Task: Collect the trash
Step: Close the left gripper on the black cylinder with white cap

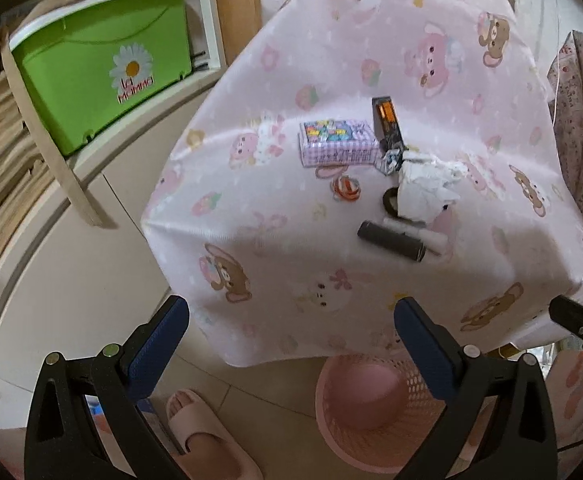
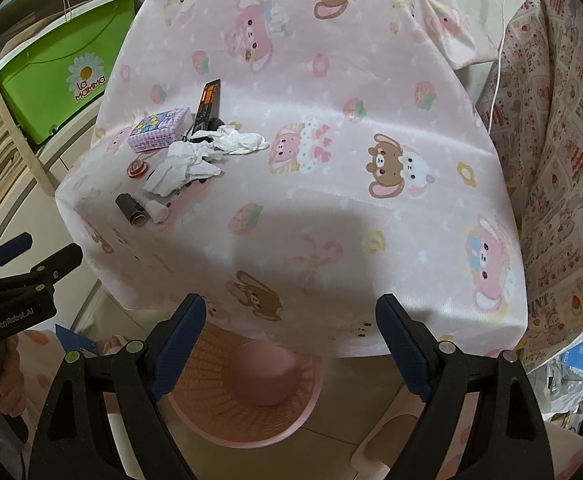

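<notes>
Both the left gripper (image 1: 291, 332) and right gripper (image 2: 291, 328) hang wide open and empty, so grabbing the crumpled white tissue (image 2: 195, 160) on the pink cartoon tablecloth (image 2: 331, 100) could snag cloth or knock the dark cardboard tube (image 2: 131, 210) off the edge, missing the pink mesh wastebasket (image 2: 251, 408) below.

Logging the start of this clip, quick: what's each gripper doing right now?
Left gripper: open, holding nothing.
Right gripper: open, holding nothing.

Both grippers, the left gripper (image 1: 291, 322) and right gripper (image 2: 290, 320), are showing black triangular-cutout finger arms, dark blue textured pads (image 2: 179, 346) and round silver-green screw heads. White "GenRobot.AI" lettering is showing on the left unit's black body. The person is wearing a pale pink slipper (image 1: 207, 436).
</notes>
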A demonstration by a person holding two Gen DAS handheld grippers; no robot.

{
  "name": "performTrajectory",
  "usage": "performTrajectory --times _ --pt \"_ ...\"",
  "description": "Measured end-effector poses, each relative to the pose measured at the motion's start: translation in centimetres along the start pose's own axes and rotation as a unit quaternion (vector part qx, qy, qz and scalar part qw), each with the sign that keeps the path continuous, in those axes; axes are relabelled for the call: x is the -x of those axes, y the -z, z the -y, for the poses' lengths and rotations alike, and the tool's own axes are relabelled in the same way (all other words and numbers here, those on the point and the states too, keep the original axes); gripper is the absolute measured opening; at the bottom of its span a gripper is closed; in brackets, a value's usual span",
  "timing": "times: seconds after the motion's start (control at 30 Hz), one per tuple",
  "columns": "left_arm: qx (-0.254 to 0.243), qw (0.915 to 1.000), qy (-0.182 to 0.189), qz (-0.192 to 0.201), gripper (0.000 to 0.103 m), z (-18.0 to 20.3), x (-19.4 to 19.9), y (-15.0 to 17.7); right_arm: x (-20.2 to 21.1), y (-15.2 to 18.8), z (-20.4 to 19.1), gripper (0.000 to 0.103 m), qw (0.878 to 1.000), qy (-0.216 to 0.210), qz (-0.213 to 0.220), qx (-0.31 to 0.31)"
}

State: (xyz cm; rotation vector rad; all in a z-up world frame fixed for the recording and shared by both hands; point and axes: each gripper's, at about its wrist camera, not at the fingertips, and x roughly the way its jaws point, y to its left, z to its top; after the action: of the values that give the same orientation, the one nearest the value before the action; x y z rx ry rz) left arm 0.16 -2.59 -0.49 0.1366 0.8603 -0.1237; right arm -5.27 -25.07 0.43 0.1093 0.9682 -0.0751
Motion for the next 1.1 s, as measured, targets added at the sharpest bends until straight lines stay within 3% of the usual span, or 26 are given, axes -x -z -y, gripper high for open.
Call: performTrajectory --times 0.3,0.57,0.7,0.83,0.9,0.97,1.1 --pt "-0.003 0.9973 0.073 -0.010 0.098 2.1 0.2 -1.8 -0.8 -0.3 0.4 0.088 1.000 0.005 -0.004 -0.014" --pt "-0.044 0.9939 0.092 -0.041 0.073 5.1 -2.8 -3.5 -1.1 -0.4 0.4 0.088 1.000 0.018 0.001 0.003" --pt "-0.016 0.9893 0.129 -0.068 0.066 4.8 -4.4 -4.0 -0.8 -0.3 0.5 0.088 1.000 0.023 0.003 0.007" --pt "-0.030 0.9915 0.111 -0.060 0.042 4.9 -4.6 -3.8 -0.3 -0.3 0.2 0.088 1.000 0.010 0.008 0.018" --pt "-0.034 0.9907 0.119 -0.058 0.033 4.9 -4.6 -3.8 -0.3 -0.4 -0.1 0.088 1.000 0.010 0.008 0.025" --pt "-0.032 0.9888 0.133 -0.060 0.017 4.8 -4.5 -3.8 -0.3 -0.5 -0.3 0.088 1.000 0.009 0.009 0.028" --pt "-0.023 0.9878 0.142 -0.060 0.010 4.5 -4.3 -3.9 -0.5 -0.7 -0.5 0.088 1.000 0.007 0.007 0.026"
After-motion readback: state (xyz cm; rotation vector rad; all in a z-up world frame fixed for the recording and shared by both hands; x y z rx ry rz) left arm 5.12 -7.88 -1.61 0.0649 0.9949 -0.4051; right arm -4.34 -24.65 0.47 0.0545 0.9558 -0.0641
